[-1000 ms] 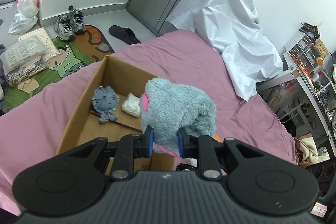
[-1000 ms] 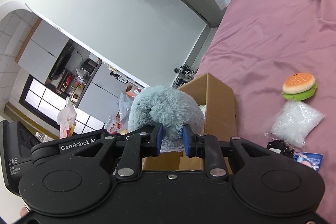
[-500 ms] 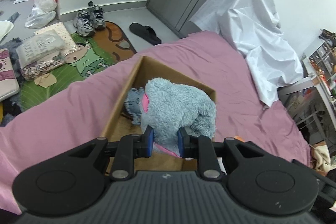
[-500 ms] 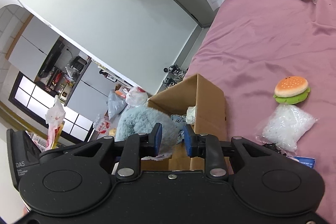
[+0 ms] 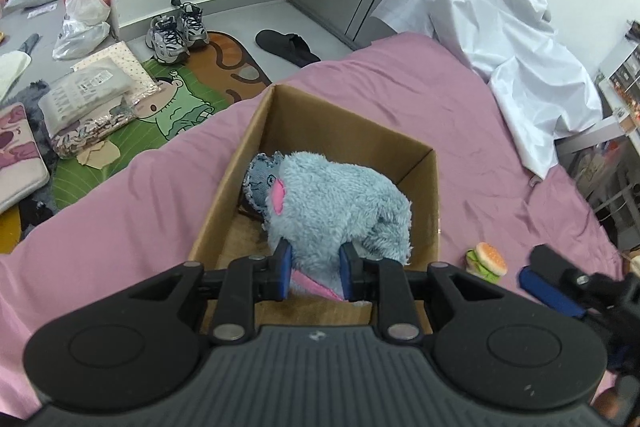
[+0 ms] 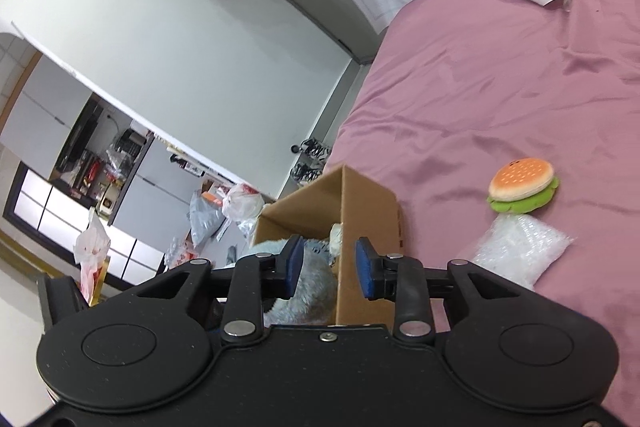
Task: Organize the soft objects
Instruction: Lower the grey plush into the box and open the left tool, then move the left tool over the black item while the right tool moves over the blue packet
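A fluffy grey-blue plush toy with pink patches lies inside an open cardboard box on the pink bed. My left gripper is shut on the plush's near end, low in the box. A small denim toy lies behind the plush. My right gripper is open and empty, its jaws either side of the box's near corner; the plush shows below it. A burger plush and a clear plastic bag lie on the bed right of the box.
The burger plush also shows right of the box in the left wrist view, with my right gripper's blue pad beyond it. A white sheet covers something at the bed's far end. Shoes, bags and a mat lie on the floor.
The plush has been lowered from above the box down into it. My right gripper has let go of the plush and opened; my left still holds it.
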Demonstrator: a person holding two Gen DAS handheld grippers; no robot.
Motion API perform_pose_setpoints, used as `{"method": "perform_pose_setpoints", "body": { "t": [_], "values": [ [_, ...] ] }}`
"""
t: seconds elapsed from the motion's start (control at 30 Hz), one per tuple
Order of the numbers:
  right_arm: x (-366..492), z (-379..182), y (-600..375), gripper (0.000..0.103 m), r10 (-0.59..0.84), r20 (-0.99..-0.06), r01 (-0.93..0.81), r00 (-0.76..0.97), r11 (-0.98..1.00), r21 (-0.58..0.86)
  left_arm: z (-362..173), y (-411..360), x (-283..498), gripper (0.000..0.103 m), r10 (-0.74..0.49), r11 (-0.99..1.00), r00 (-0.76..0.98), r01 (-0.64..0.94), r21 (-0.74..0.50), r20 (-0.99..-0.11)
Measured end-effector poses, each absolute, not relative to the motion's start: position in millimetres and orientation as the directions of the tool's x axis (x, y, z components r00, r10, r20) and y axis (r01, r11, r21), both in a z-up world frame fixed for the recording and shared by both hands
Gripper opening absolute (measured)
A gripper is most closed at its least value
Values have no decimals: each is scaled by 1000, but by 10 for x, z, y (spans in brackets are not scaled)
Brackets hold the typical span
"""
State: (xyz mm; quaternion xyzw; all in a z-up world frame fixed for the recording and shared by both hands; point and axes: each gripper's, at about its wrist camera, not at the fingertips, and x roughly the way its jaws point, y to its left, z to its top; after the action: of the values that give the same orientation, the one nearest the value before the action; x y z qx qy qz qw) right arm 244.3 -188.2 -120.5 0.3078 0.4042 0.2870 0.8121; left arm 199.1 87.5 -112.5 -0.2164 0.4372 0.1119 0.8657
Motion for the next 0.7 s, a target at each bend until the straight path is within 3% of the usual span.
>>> {"method": "perform_pose_setpoints", "body": {
  "t": [0.1, 0.17, 0.23, 0.4, 0.5, 0.7],
  "values": [
    [2463, -1190, -1951, 33, 702, -483, -201, 524, 652, 731, -1104, 796, 2054, 25, 121, 903, 563, -404, -144, -817],
    [2484, -1170, -1990, 35, 694, -487, -192, 531, 658, 729, -1059, 780, 2077, 27, 143, 908, 563, -402, -118, -814],
    [2506, -1157, -2041, 37, 692, -485, -184, 535, 656, 732, -1015, 787, 2087, 34, 114, 906, 564, -397, -148, -818],
    [2549, -1097, -2191, 46, 664, -523, -154, 535, 685, 712, -871, 681, 2071, 63, 144, 910, 565, -399, -116, -812],
    [2573, -1114, -2295, 49, 638, -566, -119, 522, 712, 692, -798, 571, 2051, 74, 133, 917, 580, -381, -122, -804],
    [2575, -1152, -2438, 53, 615, -611, -77, 498, 734, 675, -680, 329, 2043, 78, 116, 931, 592, -344, -120, -798]
  ]
}}
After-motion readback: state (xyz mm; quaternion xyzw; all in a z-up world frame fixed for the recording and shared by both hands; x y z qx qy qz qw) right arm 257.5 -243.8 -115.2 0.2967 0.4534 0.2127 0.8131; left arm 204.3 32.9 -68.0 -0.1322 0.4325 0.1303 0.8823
